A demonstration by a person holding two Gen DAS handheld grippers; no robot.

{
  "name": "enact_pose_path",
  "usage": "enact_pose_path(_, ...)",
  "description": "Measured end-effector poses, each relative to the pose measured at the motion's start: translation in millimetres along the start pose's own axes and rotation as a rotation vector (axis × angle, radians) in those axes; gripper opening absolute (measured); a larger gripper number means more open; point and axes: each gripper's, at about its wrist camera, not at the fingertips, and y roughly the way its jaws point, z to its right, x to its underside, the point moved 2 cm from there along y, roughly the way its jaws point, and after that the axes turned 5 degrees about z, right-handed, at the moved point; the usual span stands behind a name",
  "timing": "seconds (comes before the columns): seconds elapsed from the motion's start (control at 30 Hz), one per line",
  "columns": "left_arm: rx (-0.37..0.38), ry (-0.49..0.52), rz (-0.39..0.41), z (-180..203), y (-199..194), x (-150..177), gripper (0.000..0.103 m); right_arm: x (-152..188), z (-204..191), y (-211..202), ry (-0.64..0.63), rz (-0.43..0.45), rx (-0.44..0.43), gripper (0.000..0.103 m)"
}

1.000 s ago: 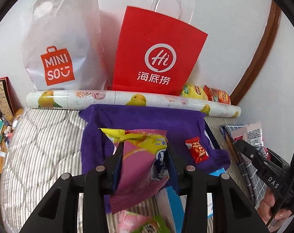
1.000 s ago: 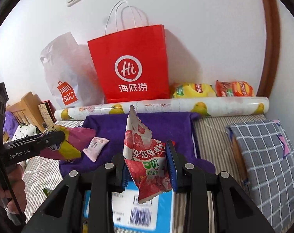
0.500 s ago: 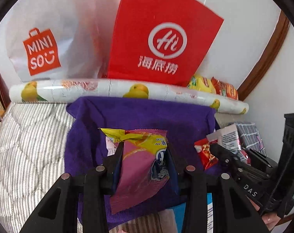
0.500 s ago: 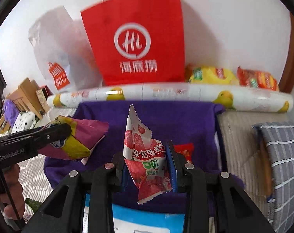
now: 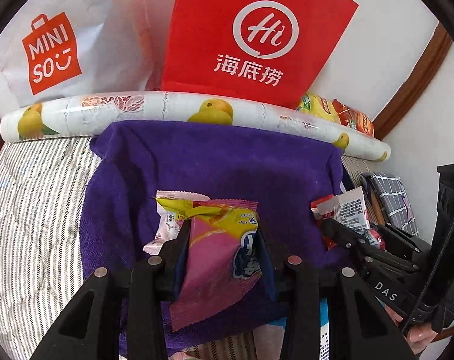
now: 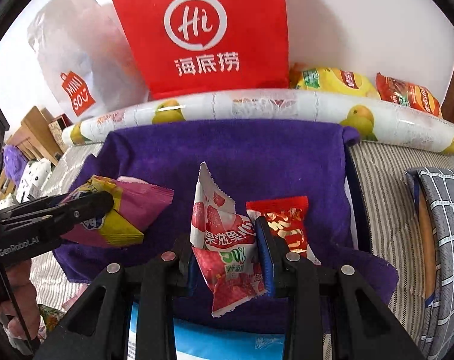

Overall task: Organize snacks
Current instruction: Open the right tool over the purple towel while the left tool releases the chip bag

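Clutter rings the purple towel (image 5: 215, 162): a fruit-printed roll (image 5: 167, 111) along its far edge, behind it a white "MINISO" bag (image 5: 49, 51) and red "Hi" bag (image 5: 257, 33). Left gripper (image 5: 222, 231) pinches a pink-yellow packet (image 5: 215, 258); right gripper (image 6: 224, 237) clamps a strawberry pouch (image 6: 224, 240) marked "50%". A red candy (image 6: 287, 225) lies on the towel just right.

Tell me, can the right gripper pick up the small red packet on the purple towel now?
Probably not: the right gripper is already shut on a strawberry packet. The red packet lies uncovered on the towel right beside it, so only the full jaws prevent it.
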Motion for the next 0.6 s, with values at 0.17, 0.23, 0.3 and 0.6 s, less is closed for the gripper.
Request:
enact_pose_path(0.17,0.017,-0.004,-0.006,0.1,1.3,-0.6,0.039,0.0,-1.5,-2.7,-0.009,0.014,0.001,0.036)
enact_pose_path(0.23,0.031,-0.014,-0.010,-1.3,1.2,-0.4,0.039,-0.2,-1.3,-3.6,-0.005,0.018,-0.002,0.042)
enact_pose_path(0.3,0.045,-0.023,-0.014,-3.0,0.9,-0.7,0.039,-1.0,-0.5,-4.7,-0.001,0.023,0.006,0.044)
enact_pose_path(0.6,0.066,-0.043,0.014,-9.8,-26.0,-2.8,0.056,-4.4,-7.2,-34.2,-0.002,0.080,0.027,0.055)
